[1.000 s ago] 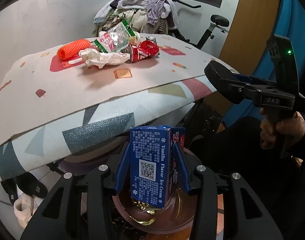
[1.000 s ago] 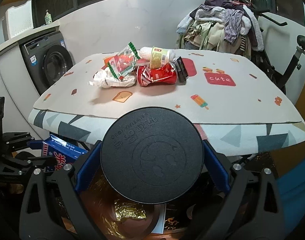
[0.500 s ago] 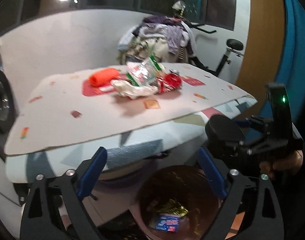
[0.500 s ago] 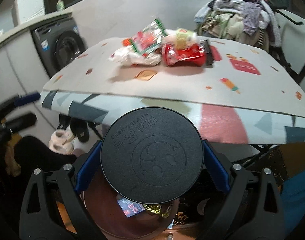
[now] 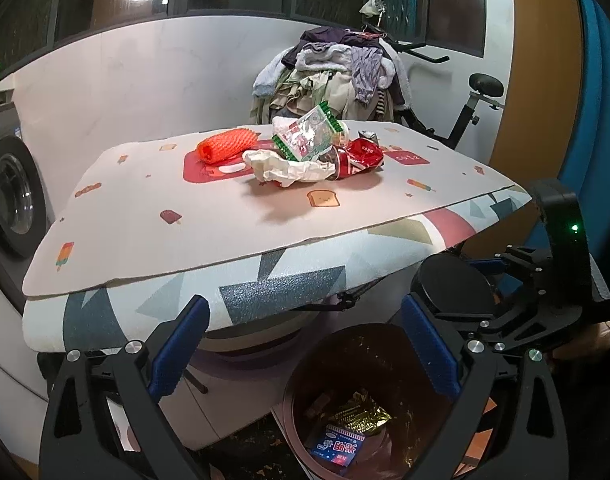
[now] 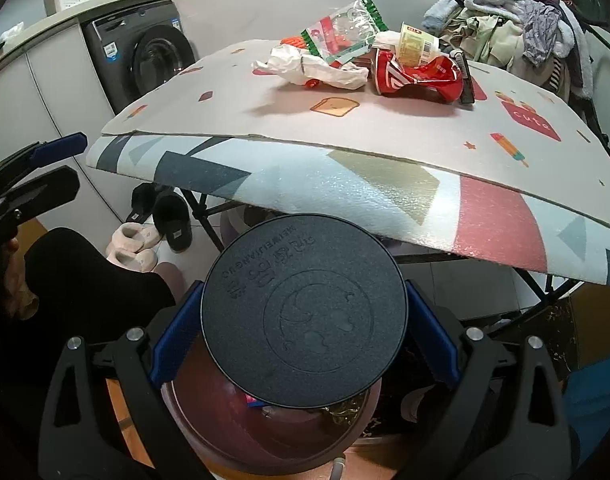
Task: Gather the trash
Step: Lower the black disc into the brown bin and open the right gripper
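A brown trash bin (image 5: 301,384) stands on the floor below the table edge. A blue ice cream box (image 5: 337,447) and a gold wrapper (image 5: 361,414) lie inside it. My left gripper (image 5: 303,346) is open and empty above the bin. My right gripper (image 6: 303,334) is shut on the round black bin lid (image 6: 303,308) and holds it over the bin (image 6: 225,412). The lid also shows in the left wrist view (image 5: 451,290). More trash sits on the table: an orange net (image 5: 225,146), crumpled white paper (image 5: 289,168), a clear snack bag (image 5: 307,138), a red wrapper (image 5: 361,156).
The padded table (image 5: 145,208) overhangs the bin. A washing machine (image 6: 145,56) stands at the left. Slippers (image 6: 133,246) lie on the floor under the table. A clothes pile (image 5: 333,76) and an exercise bike (image 5: 469,108) stand behind the table.
My left gripper opened and dropped the blue ice cream box into the bin, then lifted back. My right gripper kept hold of the lid and moved a little.
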`<state>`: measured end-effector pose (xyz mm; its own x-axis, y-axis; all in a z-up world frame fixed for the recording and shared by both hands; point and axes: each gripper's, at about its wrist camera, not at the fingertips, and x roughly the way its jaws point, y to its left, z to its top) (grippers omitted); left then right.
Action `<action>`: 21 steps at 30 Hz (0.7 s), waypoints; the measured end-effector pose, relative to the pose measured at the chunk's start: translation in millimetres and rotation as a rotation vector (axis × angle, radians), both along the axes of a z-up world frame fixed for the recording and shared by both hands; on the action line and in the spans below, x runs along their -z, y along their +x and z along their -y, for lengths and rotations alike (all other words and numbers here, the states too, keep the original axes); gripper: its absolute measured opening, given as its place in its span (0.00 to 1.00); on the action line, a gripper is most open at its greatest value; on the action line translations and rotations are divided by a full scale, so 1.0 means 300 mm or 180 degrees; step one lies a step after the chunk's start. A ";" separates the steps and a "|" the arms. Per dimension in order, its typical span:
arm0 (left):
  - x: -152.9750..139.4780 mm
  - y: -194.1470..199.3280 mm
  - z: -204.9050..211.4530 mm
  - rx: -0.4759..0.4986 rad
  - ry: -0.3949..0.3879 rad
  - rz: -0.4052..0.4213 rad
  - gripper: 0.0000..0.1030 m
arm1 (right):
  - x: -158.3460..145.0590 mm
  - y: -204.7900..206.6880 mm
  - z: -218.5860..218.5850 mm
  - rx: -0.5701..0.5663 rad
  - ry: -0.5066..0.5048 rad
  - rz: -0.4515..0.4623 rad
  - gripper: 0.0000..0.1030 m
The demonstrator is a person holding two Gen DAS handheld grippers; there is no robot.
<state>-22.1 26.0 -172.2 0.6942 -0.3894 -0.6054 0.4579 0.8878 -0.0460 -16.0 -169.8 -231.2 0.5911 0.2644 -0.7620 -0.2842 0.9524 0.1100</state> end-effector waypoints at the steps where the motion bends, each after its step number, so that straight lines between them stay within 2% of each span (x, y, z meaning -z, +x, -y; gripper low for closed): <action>1: 0.002 0.003 -0.003 -0.0006 -0.0009 -0.0017 0.91 | 0.001 0.001 0.002 0.0007 0.0006 -0.0006 0.91; 17: 0.004 0.013 -0.024 -0.0067 -0.0098 -0.0072 0.92 | 0.020 0.014 -0.005 0.0005 -0.0071 -0.0110 0.91; 21: 0.004 0.014 -0.025 -0.0069 -0.0101 -0.0065 0.92 | 0.021 0.017 0.002 0.0052 -0.0076 -0.0126 0.94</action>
